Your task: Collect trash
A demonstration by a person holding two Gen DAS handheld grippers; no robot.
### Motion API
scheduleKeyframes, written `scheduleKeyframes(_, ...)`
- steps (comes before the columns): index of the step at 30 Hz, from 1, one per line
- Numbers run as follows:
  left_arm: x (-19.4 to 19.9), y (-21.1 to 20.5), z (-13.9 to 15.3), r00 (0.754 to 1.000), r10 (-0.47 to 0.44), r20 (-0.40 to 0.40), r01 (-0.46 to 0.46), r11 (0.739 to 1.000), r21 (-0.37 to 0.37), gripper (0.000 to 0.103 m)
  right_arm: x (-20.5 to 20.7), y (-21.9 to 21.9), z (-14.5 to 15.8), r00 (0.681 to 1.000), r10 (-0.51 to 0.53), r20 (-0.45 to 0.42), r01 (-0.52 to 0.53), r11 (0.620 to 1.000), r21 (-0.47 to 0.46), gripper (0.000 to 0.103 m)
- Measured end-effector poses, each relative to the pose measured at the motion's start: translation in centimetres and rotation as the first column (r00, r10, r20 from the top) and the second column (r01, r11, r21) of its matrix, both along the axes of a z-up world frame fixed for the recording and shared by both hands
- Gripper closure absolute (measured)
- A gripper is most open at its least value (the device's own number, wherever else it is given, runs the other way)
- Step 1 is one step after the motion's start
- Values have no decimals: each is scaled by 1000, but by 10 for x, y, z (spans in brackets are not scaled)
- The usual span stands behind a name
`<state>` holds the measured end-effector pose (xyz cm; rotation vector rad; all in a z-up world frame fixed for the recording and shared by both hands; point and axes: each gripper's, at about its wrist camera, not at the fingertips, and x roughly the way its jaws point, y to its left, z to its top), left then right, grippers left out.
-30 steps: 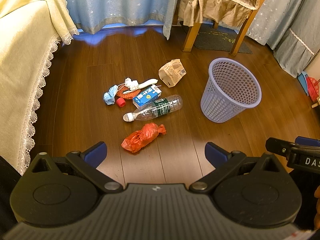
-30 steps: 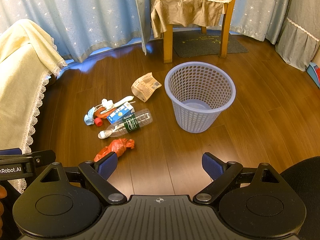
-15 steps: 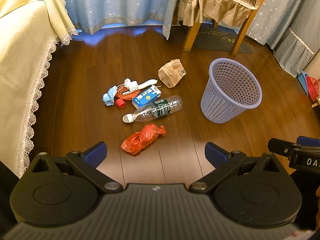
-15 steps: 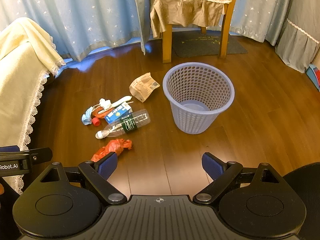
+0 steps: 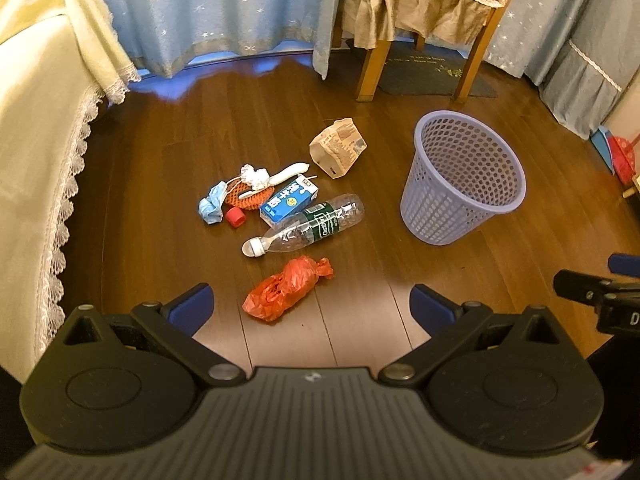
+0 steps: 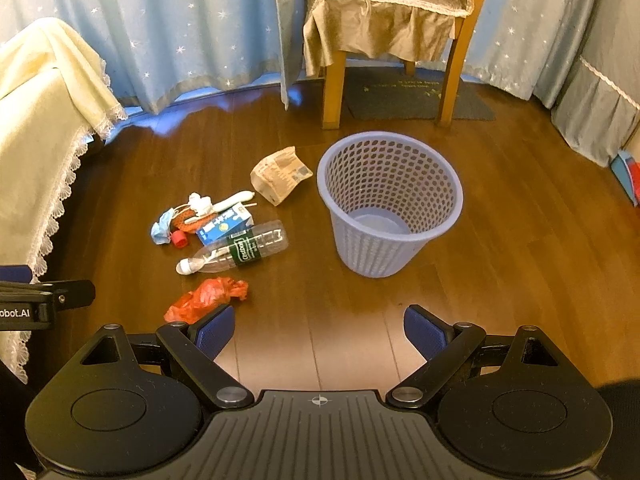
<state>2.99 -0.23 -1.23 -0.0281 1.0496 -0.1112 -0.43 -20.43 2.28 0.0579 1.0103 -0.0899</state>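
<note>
Both views had crept nearer the litter; my left gripper point(image 5: 312, 304) and right gripper point(image 6: 318, 326) gaped empty. Red plastic bag point(image 5: 289, 288) at twelve o'clock looked light, crushable anywhere.

Dark wood plank floor point(image 6: 500, 264), glossy w/ light glare. Blue star-print curtains point(image 6: 192, 28) along back wall. Wooden chair point(image 6: 392, 36) w/ tan quilted cover, dark mat point(image 6: 400, 94) beneath. Cream lace-edged cloth point(image 5: 36, 128) draped at left.
</note>
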Motion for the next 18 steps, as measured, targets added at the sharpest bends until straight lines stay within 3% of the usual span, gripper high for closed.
scheduleKeyframes(11,25,-6,-8,994,-106,11,106,994,7,1,10,-1,-3,994,109,31,-105,988,-113,13)
scheduleKeyframes(18,35,-15,-10,976,-214,41,212,976,39,1,14,-2,-11,978,207,22,-200,964,-173,13)
